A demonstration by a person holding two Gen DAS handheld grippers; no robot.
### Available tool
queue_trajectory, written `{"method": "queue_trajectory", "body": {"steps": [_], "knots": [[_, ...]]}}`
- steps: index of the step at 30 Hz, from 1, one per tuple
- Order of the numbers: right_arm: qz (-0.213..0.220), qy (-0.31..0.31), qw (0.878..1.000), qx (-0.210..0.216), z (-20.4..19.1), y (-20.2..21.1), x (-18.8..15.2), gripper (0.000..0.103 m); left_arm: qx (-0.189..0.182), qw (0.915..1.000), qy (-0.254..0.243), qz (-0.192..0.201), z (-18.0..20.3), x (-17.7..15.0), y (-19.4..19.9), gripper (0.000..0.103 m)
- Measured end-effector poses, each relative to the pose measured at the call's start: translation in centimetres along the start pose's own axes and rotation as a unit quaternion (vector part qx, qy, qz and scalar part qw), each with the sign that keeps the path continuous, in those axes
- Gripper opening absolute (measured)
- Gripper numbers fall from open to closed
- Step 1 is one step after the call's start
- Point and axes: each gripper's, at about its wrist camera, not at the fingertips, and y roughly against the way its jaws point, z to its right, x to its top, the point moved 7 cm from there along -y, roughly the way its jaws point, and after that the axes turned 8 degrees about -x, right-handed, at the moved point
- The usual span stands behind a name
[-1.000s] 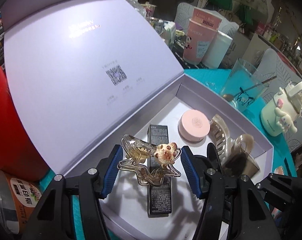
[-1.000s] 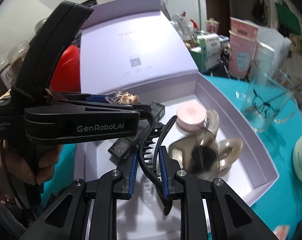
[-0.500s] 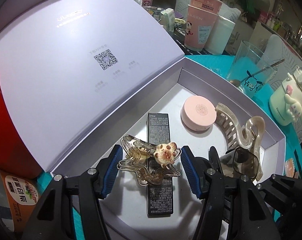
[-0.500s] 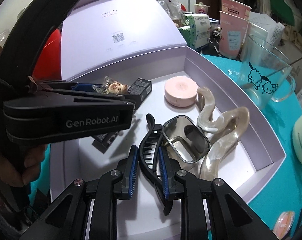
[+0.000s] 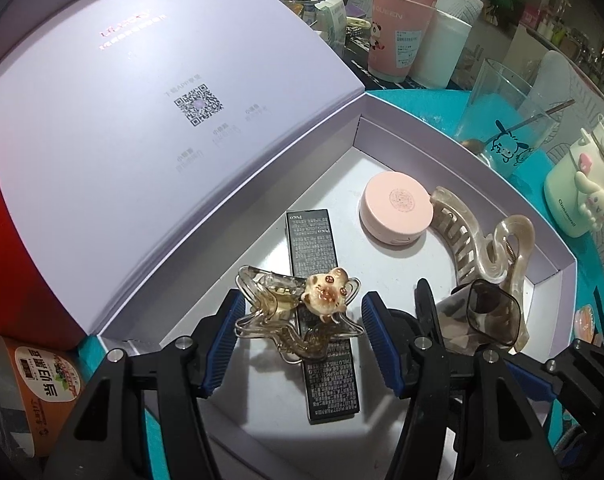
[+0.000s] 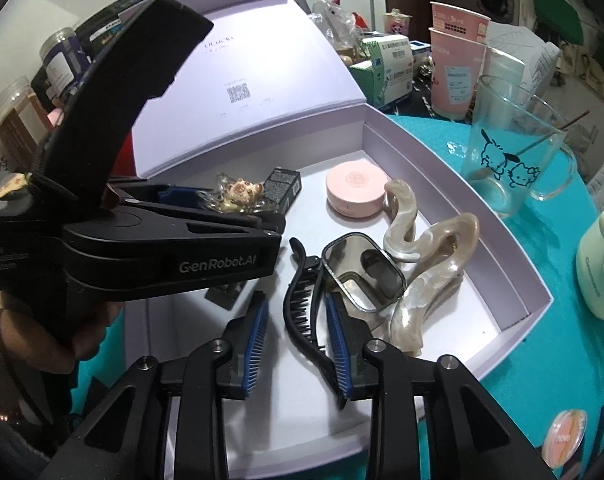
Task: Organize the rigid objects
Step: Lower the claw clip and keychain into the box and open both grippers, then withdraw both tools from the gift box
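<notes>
An open lilac box holds a black carton, a pink round compact, a beige claw clip and a small mirror. My left gripper is shut on a clear hair clip with a bear charm, held just above the carton. In the right wrist view my right gripper has its jaws apart around a black hair clip, which leans on the right pad above the box floor, beside the mirror.
The box lid stands open at the back left. A glass mug, pink cups and a cream bottle stand on the teal table to the right. A jar sits at the left.
My right gripper has opened, loosing its grip on the black hair clip, which was clamped before. My left gripper still holds the bear clip and has risen a little.
</notes>
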Motion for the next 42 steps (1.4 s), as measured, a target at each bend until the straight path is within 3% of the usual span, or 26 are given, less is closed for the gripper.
{"method": "queue_trajectory", "body": {"steps": [2,4,8,30,42], "knots": [[0.003,-0.002,1.000,-0.004,0.1,0.4,0.0,0.033,0.000,1.0000,0.001,0.003,-0.1,0.1,0.3,0.079],[0.007,-0.003,1.000,-0.006,0.2,0.8,0.1,0.036,-0.001,1.0000,0.000,0.008,0.0,0.2,0.8,0.082],[0.023,-0.003,1.000,-0.018,0.4,1.9,0.3,0.046,0.005,0.9998,-0.003,0.017,0.1,0.5,1.9,0.082],[0.104,-0.005,0.992,-0.072,1.9,8.5,2.2,0.051,-0.007,0.9916,-0.035,0.124,2.3,1.3,11.4,0.082],[0.134,-0.010,0.986,-0.101,2.7,12.9,1.0,0.051,-0.014,0.9861,-0.056,0.156,4.7,0.2,14.7,0.082]]}}
